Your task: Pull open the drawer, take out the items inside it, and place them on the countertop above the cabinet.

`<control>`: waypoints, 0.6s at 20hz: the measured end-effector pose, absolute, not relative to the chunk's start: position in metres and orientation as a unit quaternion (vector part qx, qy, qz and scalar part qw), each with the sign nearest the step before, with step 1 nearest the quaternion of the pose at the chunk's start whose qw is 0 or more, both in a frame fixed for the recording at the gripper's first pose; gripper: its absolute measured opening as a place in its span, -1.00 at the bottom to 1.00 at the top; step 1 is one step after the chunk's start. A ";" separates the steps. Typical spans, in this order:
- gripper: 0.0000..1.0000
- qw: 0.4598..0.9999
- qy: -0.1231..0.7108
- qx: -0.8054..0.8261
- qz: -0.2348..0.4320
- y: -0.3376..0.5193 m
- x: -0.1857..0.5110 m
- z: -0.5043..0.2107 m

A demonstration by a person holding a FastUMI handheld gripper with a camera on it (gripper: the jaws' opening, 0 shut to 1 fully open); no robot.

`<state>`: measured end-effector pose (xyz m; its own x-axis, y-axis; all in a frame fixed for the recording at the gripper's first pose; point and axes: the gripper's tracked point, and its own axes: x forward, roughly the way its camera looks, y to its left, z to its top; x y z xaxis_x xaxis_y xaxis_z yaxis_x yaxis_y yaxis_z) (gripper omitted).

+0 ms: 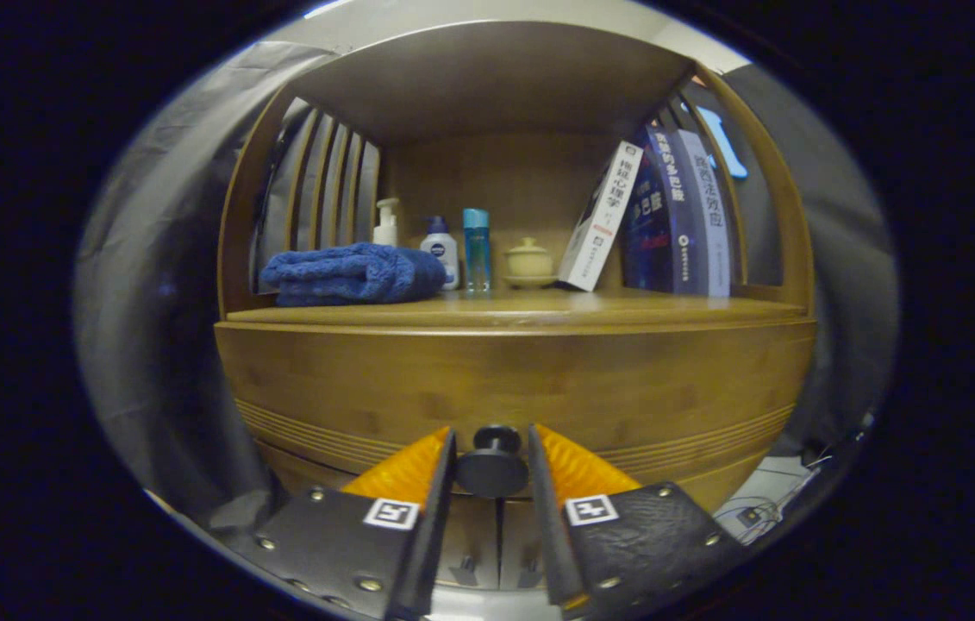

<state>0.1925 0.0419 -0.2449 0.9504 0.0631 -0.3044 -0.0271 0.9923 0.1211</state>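
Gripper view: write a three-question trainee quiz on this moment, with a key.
1. True or false: the drawer is pulled fully open.
2. What sits between the fingers of the gripper? A) towel B) knob C) book
3. Fill in: left of the bottles on the countertop lies a folded blue ____.

Key: 1 false, it looks closed. 2 B, the knob, with the fingers either side, contact unclear. 3 towel.
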 end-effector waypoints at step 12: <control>-0.32 0.969 0.211 0.129 -0.016 0.040 0.186 -0.254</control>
